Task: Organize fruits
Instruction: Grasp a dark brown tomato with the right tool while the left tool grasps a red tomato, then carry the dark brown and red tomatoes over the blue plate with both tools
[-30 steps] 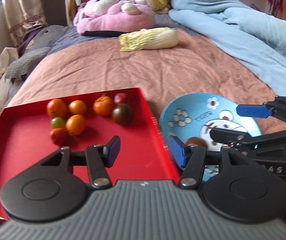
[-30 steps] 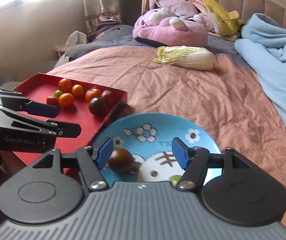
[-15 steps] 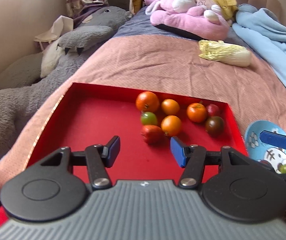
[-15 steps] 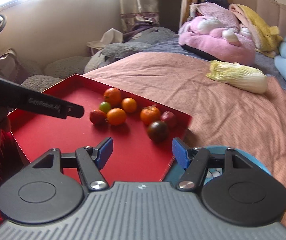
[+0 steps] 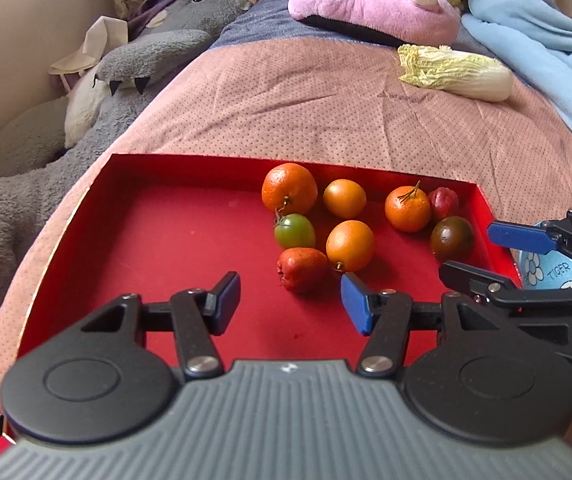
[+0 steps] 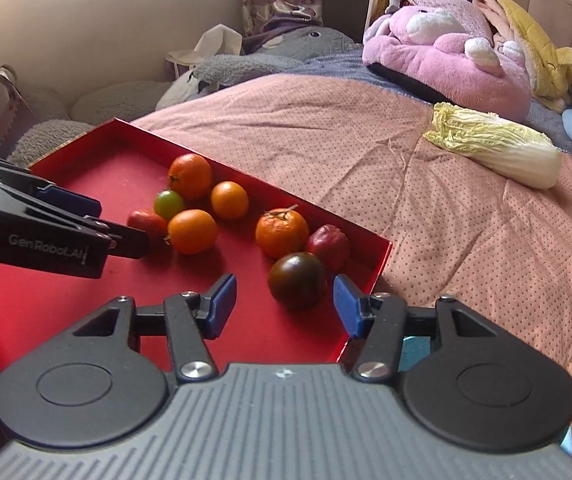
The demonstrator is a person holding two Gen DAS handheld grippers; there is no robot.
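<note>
While both grippers hang over the red tray [image 5: 174,240] on the pink bedspread [image 5: 326,112], each has its blue pads spread wide and holds nothing; the left gripper [image 5: 290,304] sits just near a red fruit [image 5: 301,269], and the right gripper [image 6: 280,305] has a dark tomato [image 6: 296,280] right between its pads, not touching. Orange fruits [image 5: 349,245] and a green tomato [image 5: 294,231] lie close together in the tray; a blue plate [image 5: 554,276] peeks out beside it
</note>
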